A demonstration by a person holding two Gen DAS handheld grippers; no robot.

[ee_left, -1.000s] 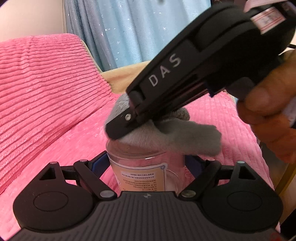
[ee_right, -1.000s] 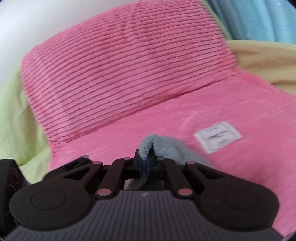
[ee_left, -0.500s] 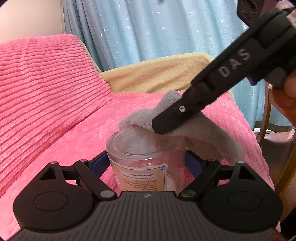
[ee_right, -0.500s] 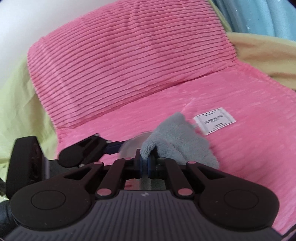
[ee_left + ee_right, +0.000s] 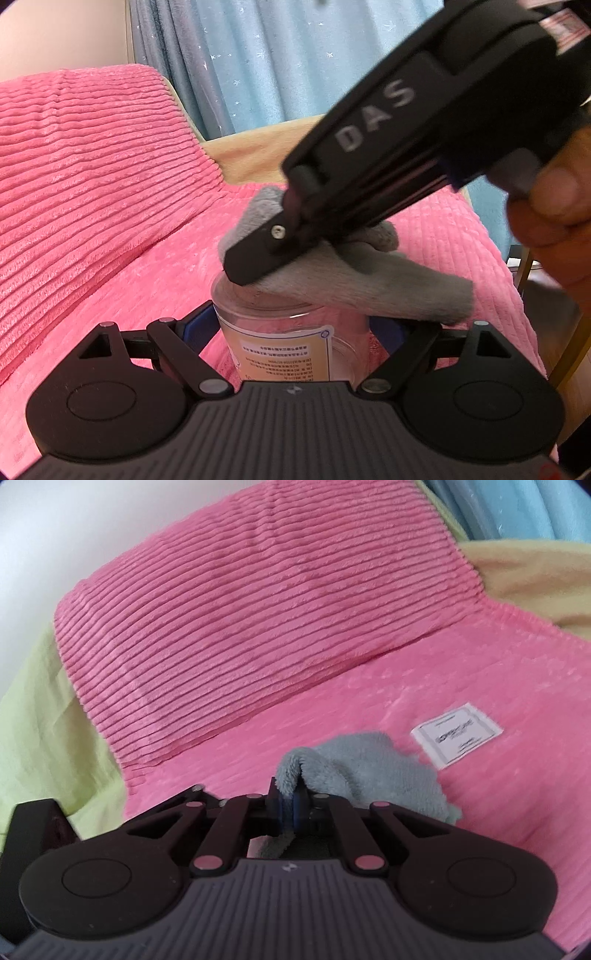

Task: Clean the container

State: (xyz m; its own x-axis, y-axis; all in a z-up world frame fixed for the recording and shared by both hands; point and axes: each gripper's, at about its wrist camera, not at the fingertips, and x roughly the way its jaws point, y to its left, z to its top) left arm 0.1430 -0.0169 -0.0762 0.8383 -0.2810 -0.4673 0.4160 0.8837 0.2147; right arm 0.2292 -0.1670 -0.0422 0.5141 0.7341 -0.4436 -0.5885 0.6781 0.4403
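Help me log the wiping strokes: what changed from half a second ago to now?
The right gripper swept the grey cloth from the far rim back over the jar top, covering it. Unchanged: cloth pinched throughout, left gripper clamped on the jar, pink blanket beneath.

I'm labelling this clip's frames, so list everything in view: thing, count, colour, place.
container: one, clear plastic with a printed label, upright between the left gripper's fingers
cloth: one, grey, lying over the container's top, pinched in the right gripper
pink blanket: one, ribbed plush, covering the seat and backrest
white tag: one, sewn on the blanket, right of the cloth in the right wrist view
curtain: one, light blue with small stars, behind the seat
green fabric: one, pale green, left of the backrest
left gripper: one, black, shut on the container's sides
right gripper: one, black, shut on the cloth
hand: one, holding the right gripper, right edge
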